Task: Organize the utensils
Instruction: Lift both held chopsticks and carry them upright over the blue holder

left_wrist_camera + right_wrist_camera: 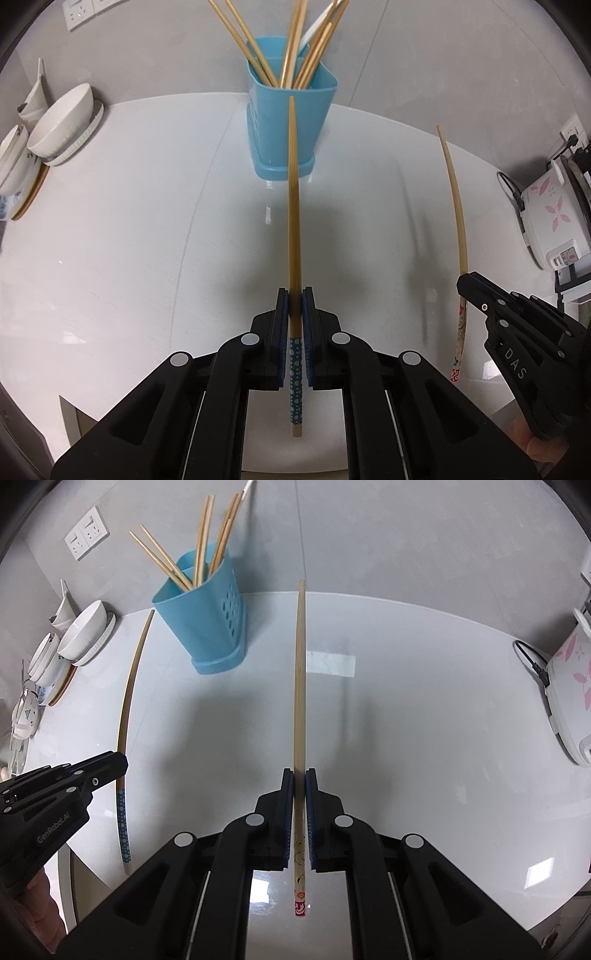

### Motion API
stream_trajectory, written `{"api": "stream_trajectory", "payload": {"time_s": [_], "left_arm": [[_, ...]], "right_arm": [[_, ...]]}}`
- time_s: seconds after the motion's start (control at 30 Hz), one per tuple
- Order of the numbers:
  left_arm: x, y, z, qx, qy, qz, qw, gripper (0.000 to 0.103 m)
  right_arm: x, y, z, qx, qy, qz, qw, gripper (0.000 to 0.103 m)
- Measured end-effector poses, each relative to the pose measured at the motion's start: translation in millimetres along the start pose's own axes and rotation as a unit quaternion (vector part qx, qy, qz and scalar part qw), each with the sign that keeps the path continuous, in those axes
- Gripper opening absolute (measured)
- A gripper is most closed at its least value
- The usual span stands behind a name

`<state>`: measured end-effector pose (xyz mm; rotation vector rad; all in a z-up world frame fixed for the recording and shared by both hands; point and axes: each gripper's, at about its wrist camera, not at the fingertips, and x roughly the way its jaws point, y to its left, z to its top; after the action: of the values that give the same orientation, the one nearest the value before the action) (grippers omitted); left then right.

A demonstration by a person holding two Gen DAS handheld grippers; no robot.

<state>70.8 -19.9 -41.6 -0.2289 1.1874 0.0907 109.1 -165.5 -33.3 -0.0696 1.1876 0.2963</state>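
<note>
I see the left gripper (295, 295) clamped on a blue-dotted chopstick (293, 206); only the right wrist view shows the right gripper (299, 775) clamping the red-ended chopstick (299, 686), with the blue holder (207, 620) upper left.

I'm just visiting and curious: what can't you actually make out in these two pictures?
- Tall blue plastic holder: its inside bottom is hidden by its walls in both views.
- Bamboo chopsticks standing in it: tops cut off by the left view's upper edge.
- White rice cooker with pink flowers: cut off by the right view's edge.
</note>
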Motion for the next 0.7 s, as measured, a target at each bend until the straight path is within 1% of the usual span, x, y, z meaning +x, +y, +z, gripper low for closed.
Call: {"api": "stream_trajectory", "payload": {"time_s": [0.4, 0.7], "left_arm": [[-29.4, 11.8, 21.5, 0.001, -0.045, -0.001, 0.999, 0.007], [-48.0, 13.3, 43.7, 0.007, -0.073, -0.008, 0.9972, 0.007]], "right_arm": [[-23.8, 27.4, 24.9, -0.009, -0.046, 0.006, 0.999, 0.006], [-34.2, 40.9, 45.9, -0.011, -0.072, 0.008, 0.997, 0.006]]}}
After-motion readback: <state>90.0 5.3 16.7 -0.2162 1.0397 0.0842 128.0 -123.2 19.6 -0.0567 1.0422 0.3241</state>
